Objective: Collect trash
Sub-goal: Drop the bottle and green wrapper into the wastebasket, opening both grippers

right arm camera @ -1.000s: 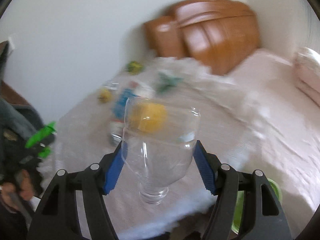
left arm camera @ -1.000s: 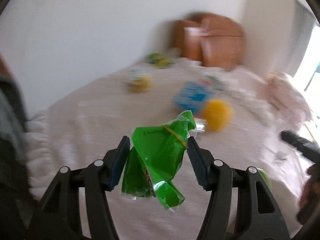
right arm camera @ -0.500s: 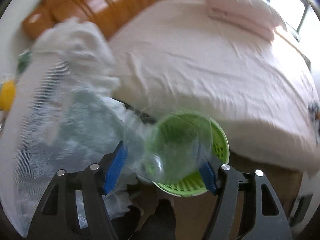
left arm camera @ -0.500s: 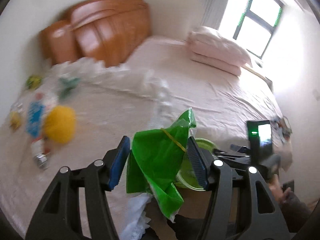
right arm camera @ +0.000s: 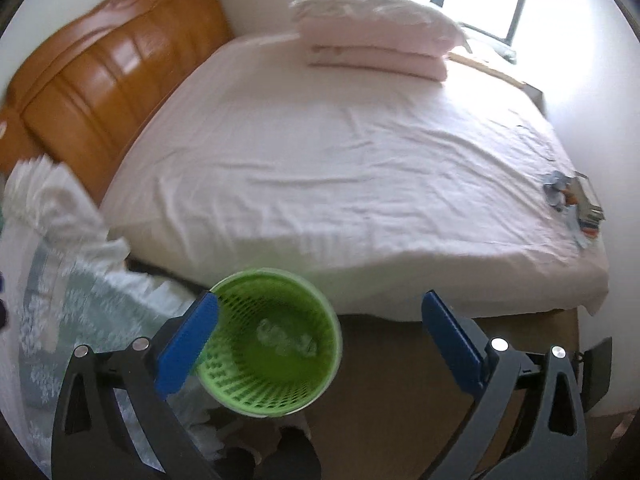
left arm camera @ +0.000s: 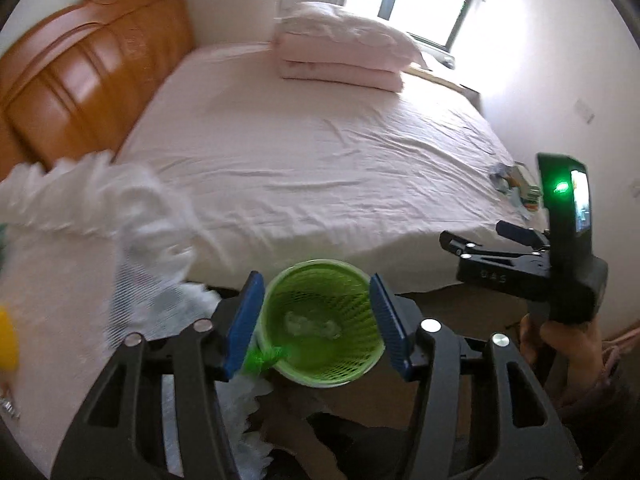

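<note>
The right gripper [right arm camera: 320, 336] hangs wide open and empty; its jaws have just been opening. Below it a clear bottle [right arm camera: 286, 338] lies on the bottom of the green basket [right arm camera: 224, 380] on the floor beside the bed [right arm camera: 360, 168]. The left gripper [left arm camera: 316, 320], partly open with jaws just closing, holds nothing between its pads; a green wrapper [left arm camera: 262, 356] shows at the basket's near rim, by the left pad, and whether it has landed inside is unclear. Good practice: check it drops in. The mattress edge and a frilled white cloth [left arm camera: 120, 208] crowd the basket; floor to its right is open.
</note>
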Demonstrator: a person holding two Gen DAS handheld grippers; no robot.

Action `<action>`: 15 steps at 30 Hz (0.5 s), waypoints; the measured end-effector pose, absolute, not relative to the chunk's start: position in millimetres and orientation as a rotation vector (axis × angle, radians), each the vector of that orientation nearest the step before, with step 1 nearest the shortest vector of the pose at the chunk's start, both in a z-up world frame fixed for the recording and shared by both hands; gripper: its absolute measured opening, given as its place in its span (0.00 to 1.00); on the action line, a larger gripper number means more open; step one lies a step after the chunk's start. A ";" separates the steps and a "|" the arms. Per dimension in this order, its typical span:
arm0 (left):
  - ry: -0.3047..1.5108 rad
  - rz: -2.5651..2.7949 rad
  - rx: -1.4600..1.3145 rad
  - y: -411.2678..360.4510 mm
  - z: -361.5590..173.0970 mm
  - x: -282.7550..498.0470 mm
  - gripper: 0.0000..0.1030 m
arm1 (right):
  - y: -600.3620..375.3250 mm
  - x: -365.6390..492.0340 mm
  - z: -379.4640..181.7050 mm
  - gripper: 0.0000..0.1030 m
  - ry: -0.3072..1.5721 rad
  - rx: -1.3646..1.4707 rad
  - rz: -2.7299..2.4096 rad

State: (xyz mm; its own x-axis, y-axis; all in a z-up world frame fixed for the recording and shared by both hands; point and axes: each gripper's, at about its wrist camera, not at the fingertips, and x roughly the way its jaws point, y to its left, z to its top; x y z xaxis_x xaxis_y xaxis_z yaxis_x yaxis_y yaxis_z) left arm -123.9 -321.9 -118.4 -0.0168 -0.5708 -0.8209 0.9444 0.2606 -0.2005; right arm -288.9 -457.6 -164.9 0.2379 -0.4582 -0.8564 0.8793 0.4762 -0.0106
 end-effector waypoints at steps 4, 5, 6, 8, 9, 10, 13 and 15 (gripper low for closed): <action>0.959 -1.311 0.509 -350.9 -119.4 -143.5 0.48 | -473.8 -312.7 -152.6 0.98 0.893 0.553 -1.020; 0.952 -1.315 0.508 -354.1 -117.9 -146.7 0.48 | -477.0 -316.7 -151.3 0.98 0.886 0.557 -1.024; 0.946 -1.319 0.502 -355.7 -115.5 -148.9 0.48 | -478.3 -318.1 -151.0 0.98 0.885 0.561 -1.025; 0.938 -1.317 0.495 -355.9 -112.2 -148.1 0.48 | -481.8 -321.9 -150.9 0.98 0.888 0.569 -1.027; 0.937 -1.313 0.493 -354.6 -111.5 -147.2 0.48 | -483.0 -322.1 -152.1 0.98 0.888 0.573 -1.024; 0.939 -1.297 0.487 -352.1 -110.7 -143.9 0.48 | -483.1 -323.2 -151.2 0.98 0.888 0.575 -1.021; 0.954 -1.260 0.444 -342.7 -106.4 -129.1 0.50 | -480.0 -318.7 -149.0 0.98 0.879 0.583 -0.994; 0.951 -1.231 0.413 -333.3 -100.8 -119.5 0.63 | -476.2 -310.5 -144.3 0.98 0.868 0.580 -0.960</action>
State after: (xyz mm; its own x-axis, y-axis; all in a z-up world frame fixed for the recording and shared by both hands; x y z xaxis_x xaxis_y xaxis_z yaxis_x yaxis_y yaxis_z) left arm -119.5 -333.3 -100.8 0.0297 -0.6068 -0.7943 0.9219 0.3236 -0.2128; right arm -310.5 -476.2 -144.3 0.2939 -0.4569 -0.8396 0.8813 0.4695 0.0531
